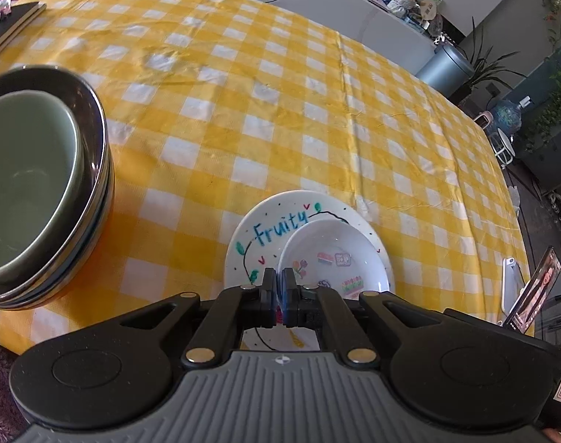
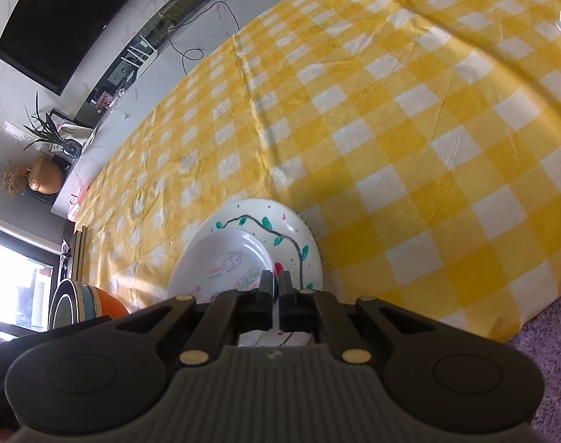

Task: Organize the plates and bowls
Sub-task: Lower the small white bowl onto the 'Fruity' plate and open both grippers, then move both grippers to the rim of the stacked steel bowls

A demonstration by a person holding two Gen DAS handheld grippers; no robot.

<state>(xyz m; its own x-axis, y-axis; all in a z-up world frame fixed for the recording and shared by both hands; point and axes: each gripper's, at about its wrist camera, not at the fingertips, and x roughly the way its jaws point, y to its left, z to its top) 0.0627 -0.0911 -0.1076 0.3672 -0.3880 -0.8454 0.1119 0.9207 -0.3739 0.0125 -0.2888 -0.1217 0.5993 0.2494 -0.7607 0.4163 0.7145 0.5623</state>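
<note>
Yellow-checked tablecloth (image 1: 280,110); both tongs (image 1: 279,277) (image 2: 275,280) clench white "Fruity" plate (image 1: 265,229) rim.

Both wrist cams tilted steeply down, close over the tabletop's (image 1: 317,110) near edge. Left looks past left gripper (image 1: 279,288) toward far right corner; right past right gripper (image 2: 276,288) toward far left. Shared: the Fruity plate (image 1: 265,229) (image 2: 280,221) with small plate (image 1: 336,247) (image 2: 221,254) on it

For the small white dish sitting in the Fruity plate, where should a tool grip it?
Grip the small white dish by its raised rim, coming from above on the near side; there the rim stands clear of the Fruity plate, and a shallow dish offers no other hold.
</note>
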